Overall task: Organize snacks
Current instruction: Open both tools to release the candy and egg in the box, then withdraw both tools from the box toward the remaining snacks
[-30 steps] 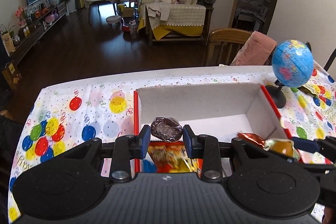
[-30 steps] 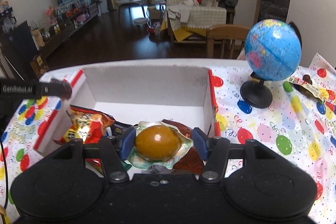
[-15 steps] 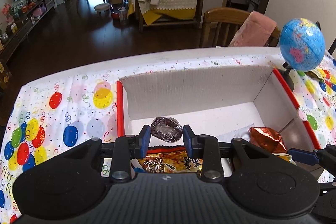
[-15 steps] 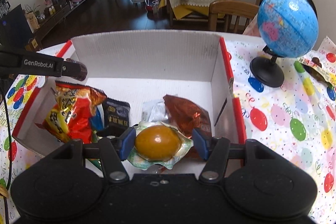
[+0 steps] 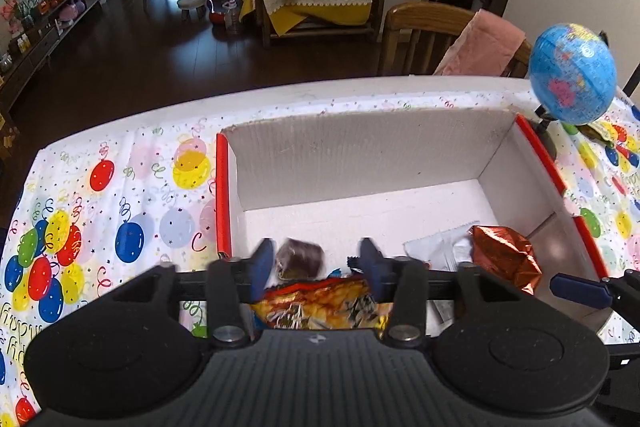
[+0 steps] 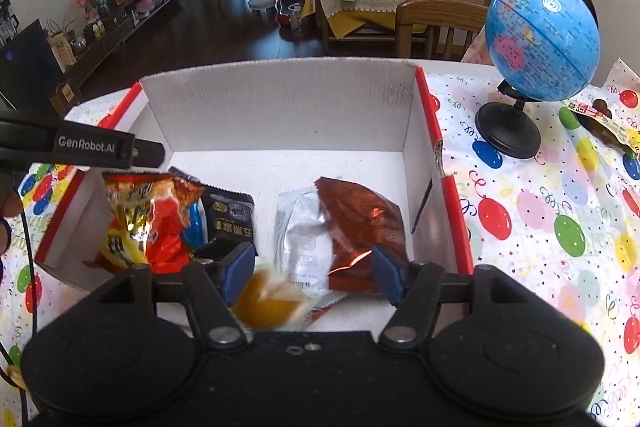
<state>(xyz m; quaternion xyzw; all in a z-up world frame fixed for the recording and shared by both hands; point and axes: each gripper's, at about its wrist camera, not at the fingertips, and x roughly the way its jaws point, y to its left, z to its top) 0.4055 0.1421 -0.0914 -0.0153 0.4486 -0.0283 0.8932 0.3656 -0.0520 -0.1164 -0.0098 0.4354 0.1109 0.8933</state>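
Observation:
A white cardboard box with red edges (image 5: 360, 151) (image 6: 280, 107) stands on the balloon tablecloth. In it lie an orange-red snack bag (image 6: 140, 219) (image 5: 320, 303), a black packet (image 6: 228, 215), a silver packet (image 6: 304, 235) and a copper foil bag (image 6: 360, 219) (image 5: 504, 255). My left gripper (image 5: 318, 261) is open over the box; a dark foil snack (image 5: 300, 259) is loose and blurred between its fingers. My right gripper (image 6: 314, 267) is open; the orange snack in clear wrap (image 6: 268, 299) is blurred, dropping by its left finger.
A blue globe on a black stand (image 6: 536, 47) (image 5: 572, 75) stands right of the box. A snack wrapper (image 6: 604, 127) lies beyond it. A wooden chair (image 5: 424, 35) with a pink cloth stands behind the table. The left gripper's finger (image 6: 80, 147) reaches over the box's left wall.
Both grippers moved forward over the box and opened. The dark foil snack and the orange snack were let go and are falling into the box.

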